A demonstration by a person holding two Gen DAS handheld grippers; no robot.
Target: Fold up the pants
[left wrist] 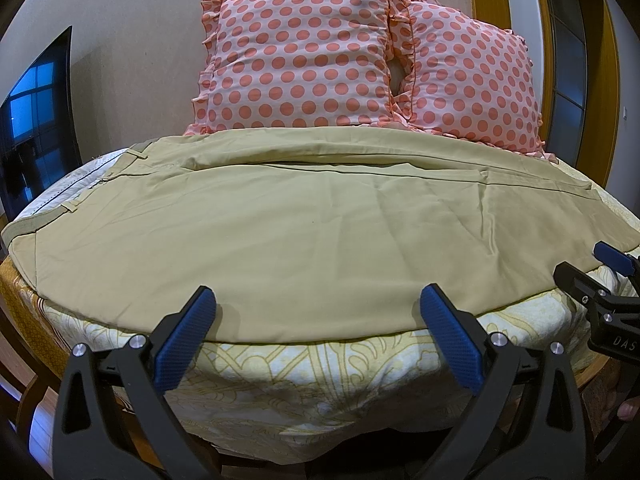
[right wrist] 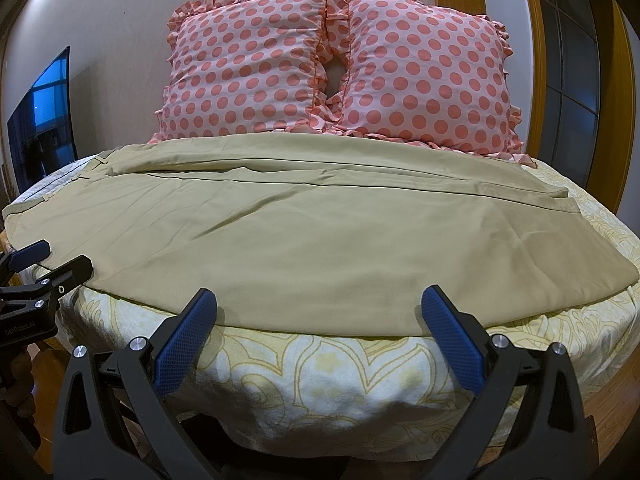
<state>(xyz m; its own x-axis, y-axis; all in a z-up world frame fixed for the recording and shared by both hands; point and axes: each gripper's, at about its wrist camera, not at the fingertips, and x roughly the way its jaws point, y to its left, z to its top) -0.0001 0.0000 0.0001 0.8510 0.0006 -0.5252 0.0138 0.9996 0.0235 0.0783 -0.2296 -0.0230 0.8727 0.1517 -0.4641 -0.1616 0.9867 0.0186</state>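
Observation:
Khaki pants lie flat across the bed, waistband at the left, legs running right; they also show in the right wrist view. My left gripper is open and empty, just above the pants' near edge. My right gripper is open and empty at the near edge further right. The right gripper also shows at the right of the left wrist view, and the left gripper at the left of the right wrist view.
The bed has a yellow patterned cover. Two pink polka-dot pillows stand against the wall behind the pants. A dark screen stands at the left, a wooden door frame at the right.

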